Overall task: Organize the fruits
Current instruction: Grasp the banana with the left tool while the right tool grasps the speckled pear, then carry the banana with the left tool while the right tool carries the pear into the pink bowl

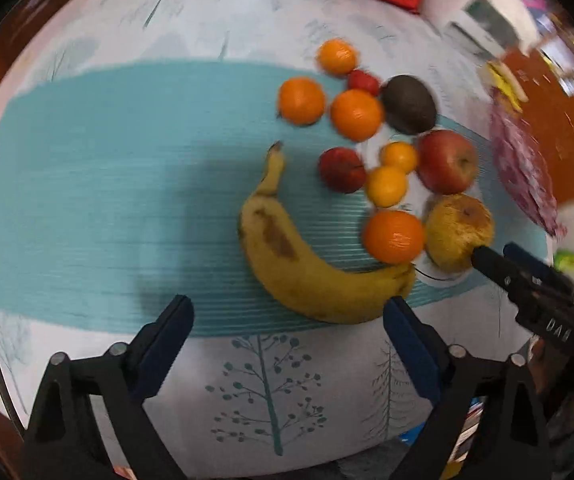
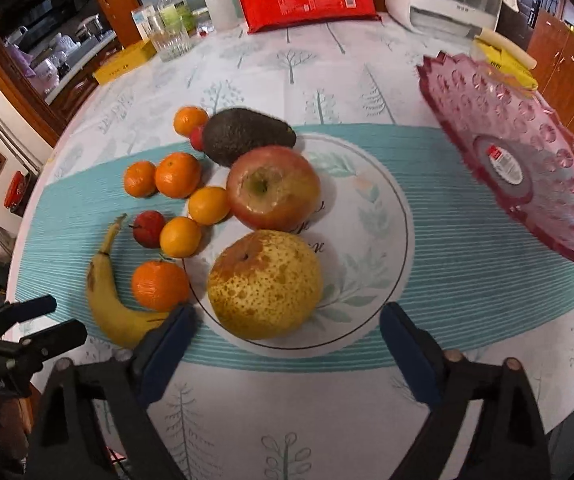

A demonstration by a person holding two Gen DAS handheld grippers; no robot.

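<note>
fruit pile (banana [image 1: 287,256], pear [image 2: 265,286]) on mat [image 1: 99,184] — both grippers' jaws wide, empty

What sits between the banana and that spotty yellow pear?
One orange, wedged between the banana and the pear. It shows best in the right wrist view.

A wooden cabinet [image 2: 87,4] stands behind the round table's tree-print cloth [image 2: 287,64], brightly lit.

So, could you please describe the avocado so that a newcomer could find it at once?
Start at the teal mat on the table, then find the fruit cluster at its left. The avocado lies at the cluster's far edge, behind the apple: the only dark, rough-skinned fruit.
</note>
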